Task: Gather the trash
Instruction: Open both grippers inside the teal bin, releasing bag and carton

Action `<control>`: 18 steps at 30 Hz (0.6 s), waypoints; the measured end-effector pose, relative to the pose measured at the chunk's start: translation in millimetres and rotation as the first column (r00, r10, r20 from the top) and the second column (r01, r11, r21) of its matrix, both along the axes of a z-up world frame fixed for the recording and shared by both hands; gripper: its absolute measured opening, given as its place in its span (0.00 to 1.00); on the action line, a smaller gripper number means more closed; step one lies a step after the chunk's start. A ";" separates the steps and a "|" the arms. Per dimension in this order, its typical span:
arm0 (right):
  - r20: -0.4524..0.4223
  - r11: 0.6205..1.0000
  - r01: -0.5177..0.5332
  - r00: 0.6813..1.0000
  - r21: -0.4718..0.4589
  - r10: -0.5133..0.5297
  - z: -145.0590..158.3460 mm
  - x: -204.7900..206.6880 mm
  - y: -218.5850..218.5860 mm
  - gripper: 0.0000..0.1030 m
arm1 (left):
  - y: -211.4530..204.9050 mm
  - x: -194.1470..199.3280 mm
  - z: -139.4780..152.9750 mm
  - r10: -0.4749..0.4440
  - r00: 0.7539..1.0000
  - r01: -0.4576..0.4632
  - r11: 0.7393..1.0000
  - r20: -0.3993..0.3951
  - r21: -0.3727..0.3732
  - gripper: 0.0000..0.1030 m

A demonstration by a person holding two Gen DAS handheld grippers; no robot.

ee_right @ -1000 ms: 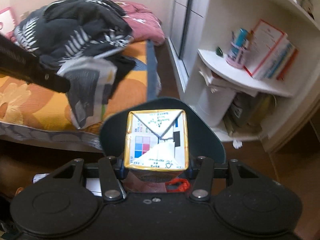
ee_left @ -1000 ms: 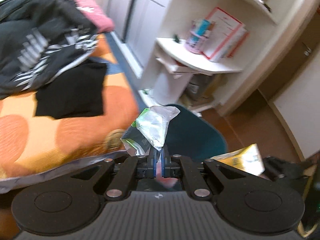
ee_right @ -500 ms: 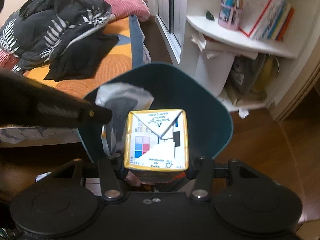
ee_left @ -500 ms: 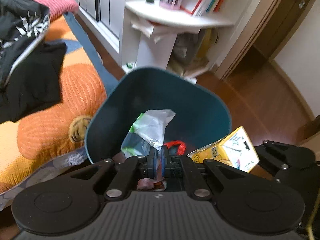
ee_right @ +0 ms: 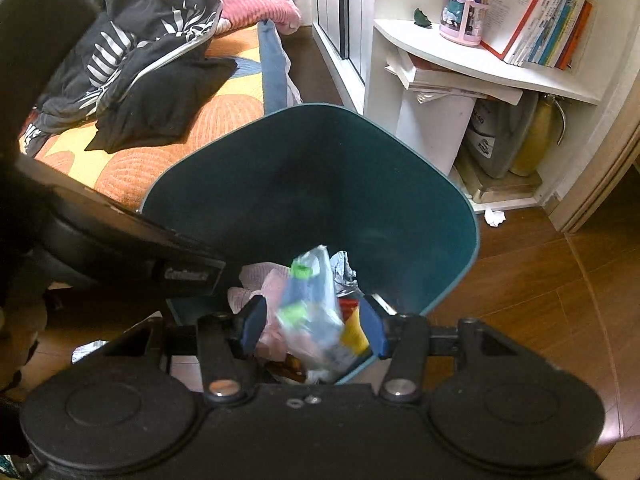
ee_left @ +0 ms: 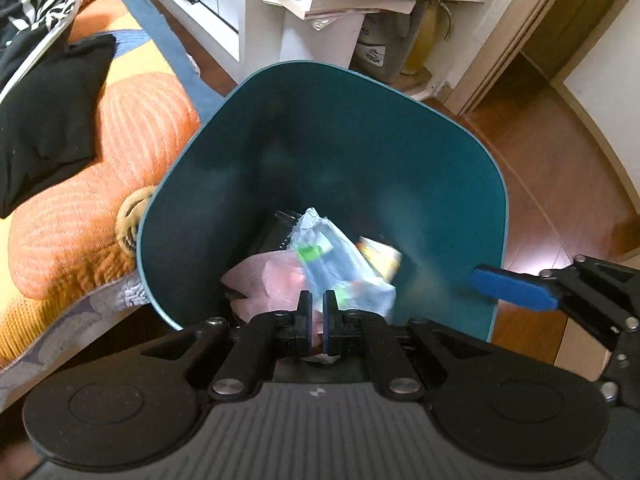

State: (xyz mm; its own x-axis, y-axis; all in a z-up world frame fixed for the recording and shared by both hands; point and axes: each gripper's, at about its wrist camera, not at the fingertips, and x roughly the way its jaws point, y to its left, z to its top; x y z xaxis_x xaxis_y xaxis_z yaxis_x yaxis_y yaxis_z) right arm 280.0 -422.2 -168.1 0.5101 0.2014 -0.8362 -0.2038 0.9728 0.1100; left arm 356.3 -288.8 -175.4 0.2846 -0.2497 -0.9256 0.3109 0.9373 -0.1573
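Observation:
A teal bin (ee_left: 340,140) stands on the floor beside the bed and fills both views (ee_right: 300,168). My left gripper (ee_left: 318,312) hangs over its near rim, shut on a clear plastic wrapper (ee_left: 340,264) with green print. The wrapper looks blurred and sticks out past the pads into the bin. My right gripper (ee_right: 314,330) is open with nothing between its pads, and the wrapper (ee_right: 312,304) shows beyond them. One blue pad (ee_left: 512,288) reaches in from the right. A yellow carton (ee_left: 380,256) lies blurred among the trash (ee_right: 354,336).
Pink tissue (ee_left: 260,280) and crumpled foil (ee_right: 344,270) lie in the bin. An orange-covered bed (ee_left: 80,140) with dark clothes (ee_right: 140,60) is to the left. A white shelf (ee_right: 460,56) with books stands behind. A paper wad (ee_right: 494,218) lies on the wooden floor (ee_left: 540,152).
Both grippers came down over the bin. The right jaws opened and the yellow carton dropped inside. The wrapper has swung to the right at the left fingertips.

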 end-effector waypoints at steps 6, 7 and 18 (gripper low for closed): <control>0.021 0.999 0.016 1.000 0.035 -0.017 12.0 -11.6 -7.0 0.50 | 11.7 -8.2 4.3 0.013 1.000 -0.013 1.000 -0.010 -0.017 0.04; 0.026 0.999 0.019 0.999 0.042 -0.020 14.6 -14.2 -7.3 0.50 | 13.4 -9.6 6.4 0.012 1.000 -0.012 1.000 -0.006 -0.021 0.05; 0.094 0.996 -0.003 0.996 0.085 -0.005 55.1 -41.0 8.6 0.50 | 50.6 -38.6 51.1 0.028 0.998 -0.022 0.995 0.057 -0.099 0.06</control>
State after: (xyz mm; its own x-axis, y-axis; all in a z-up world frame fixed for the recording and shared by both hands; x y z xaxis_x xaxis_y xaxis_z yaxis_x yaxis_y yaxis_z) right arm 239.1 -413.6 -113.0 0.5863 0.2696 -0.7640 -0.2164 0.9609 0.1729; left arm 317.7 -238.1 -124.3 0.3445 -0.3308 -0.8786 0.2986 0.9259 -0.2315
